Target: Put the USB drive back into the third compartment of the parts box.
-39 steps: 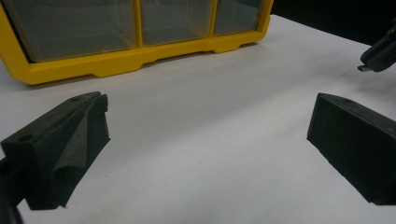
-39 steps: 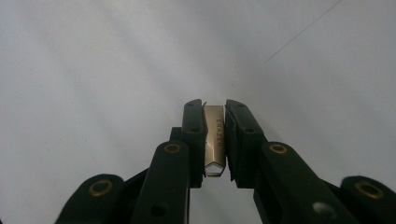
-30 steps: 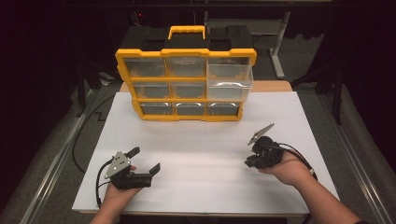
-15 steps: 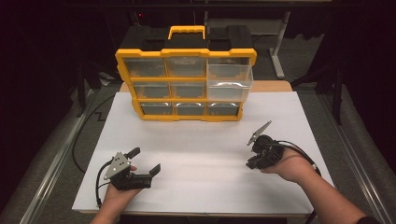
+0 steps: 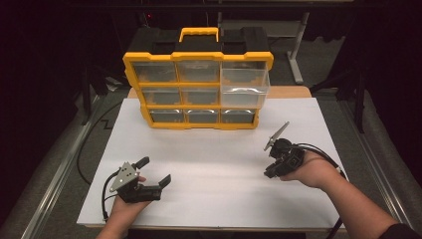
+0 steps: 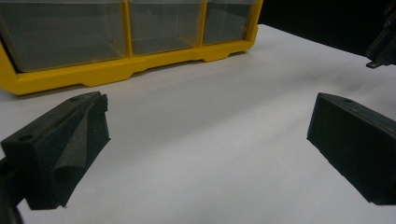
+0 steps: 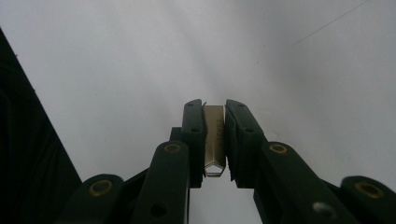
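A small metal piece (image 7: 215, 140), pale brass in colour and flat-sided with a pointed near end, is clamped between the jaws of the right gripper (image 7: 215, 122). In the right gripper view the two black jaws are seen nearly together, pressed against either side of the piece, with white tabletop beyond them. In the high view the right gripper (image 5: 276, 160) is held in the person's right hand (image 5: 309, 169) above the right part of the white tabletop (image 5: 214, 149), nearer its front edge than its back edge, and a grey three-cornered plate stands up from its top; the piece itself is too small to be made out there.

The left gripper (image 5: 155, 172) is held in the left hand (image 5: 122, 209) near the front left corner of the tabletop. Its jaws are spread wide (the gap is plain in the left gripper view) and nothing is held between them: bare white surface is seen between the two black foam-faced pads (image 6: 65, 149).

A yellow and black drawer organiser (image 5: 199, 79) stands upright at the back edge of the tabletop, about midway along it, with clear drawers in three rows. Its upper right drawer (image 5: 244, 87) is pulled out toward the person. Both grippers are well apart from the organiser and from each other.
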The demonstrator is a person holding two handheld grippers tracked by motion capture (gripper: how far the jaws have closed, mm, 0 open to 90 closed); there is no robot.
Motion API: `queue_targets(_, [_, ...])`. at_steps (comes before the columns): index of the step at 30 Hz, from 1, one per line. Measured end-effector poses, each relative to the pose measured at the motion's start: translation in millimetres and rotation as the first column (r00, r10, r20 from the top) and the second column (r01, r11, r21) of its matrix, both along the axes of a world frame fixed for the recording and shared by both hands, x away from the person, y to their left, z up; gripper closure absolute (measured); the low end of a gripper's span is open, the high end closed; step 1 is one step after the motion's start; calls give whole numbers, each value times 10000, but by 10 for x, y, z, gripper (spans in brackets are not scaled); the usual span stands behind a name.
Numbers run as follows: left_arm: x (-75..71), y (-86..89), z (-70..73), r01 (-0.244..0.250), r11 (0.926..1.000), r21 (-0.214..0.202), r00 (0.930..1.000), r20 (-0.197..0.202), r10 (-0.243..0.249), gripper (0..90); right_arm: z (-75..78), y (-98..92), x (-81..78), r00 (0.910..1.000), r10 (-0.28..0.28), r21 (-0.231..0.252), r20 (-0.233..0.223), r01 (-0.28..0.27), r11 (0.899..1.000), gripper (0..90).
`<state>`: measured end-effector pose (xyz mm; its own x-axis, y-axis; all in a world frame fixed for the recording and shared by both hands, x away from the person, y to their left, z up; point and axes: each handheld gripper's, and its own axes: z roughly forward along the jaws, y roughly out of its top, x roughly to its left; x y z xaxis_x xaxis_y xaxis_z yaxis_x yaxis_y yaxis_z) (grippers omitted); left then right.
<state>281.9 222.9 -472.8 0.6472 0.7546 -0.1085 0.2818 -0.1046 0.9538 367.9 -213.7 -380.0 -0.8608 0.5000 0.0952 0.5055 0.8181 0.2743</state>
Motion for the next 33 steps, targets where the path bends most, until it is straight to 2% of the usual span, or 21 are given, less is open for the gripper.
queue_targets(7, [-4,3,4,6,10000,-49,10000,56,-6,1,85,-5,29,9996,188,-78,-222,-190,9998,801])
queue_targets(20, [-3,12,5,17,10000,-19,10000,60,-17,1,255,7,83,9987,433,-278,-273,-441,9986,801])
queue_targets(29, [-1,18,7,-38,10000,-91,10000,64,38,1,456,20,125,9978,573,-268,-324,-582,9979,801])
queue_targets(33, [-3,14,5,-8,10000,9,10000,57,8,1,544,24,143,9974,648,-259,-304,-656,9975,801])
